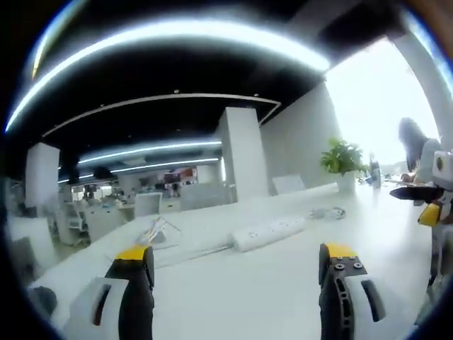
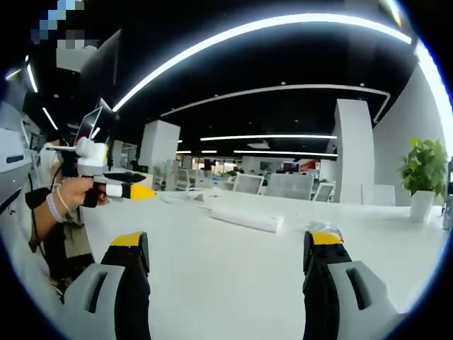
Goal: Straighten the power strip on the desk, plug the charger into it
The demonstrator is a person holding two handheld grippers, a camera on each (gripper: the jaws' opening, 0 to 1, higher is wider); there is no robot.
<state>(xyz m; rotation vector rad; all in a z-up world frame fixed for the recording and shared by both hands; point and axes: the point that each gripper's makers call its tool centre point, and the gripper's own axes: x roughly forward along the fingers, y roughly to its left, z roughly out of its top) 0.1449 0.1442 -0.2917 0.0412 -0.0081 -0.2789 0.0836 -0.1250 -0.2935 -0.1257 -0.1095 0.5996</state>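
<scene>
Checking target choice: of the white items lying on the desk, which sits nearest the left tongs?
The long white power strip, lying just ahead of the open left tongs; the small charger lies farther back.

Ceiling: black, long curved LED strips (image 2: 269, 25) sweeping overhead, more straight strips (image 1: 152, 149) far back.
Columns: white square pillar (image 1: 244, 152), far centre; a second one (image 2: 157, 145) far left in the right gripper view.
Desk: long white top (image 1: 269, 283), runs from near to far.
Plant: green, in a white pot (image 2: 423, 177), far right on the desk.
Window: blown-out daylight (image 1: 379, 99) on the right wall.
Background: open office, white chairs (image 2: 287, 186) and desks beyond the table.
</scene>
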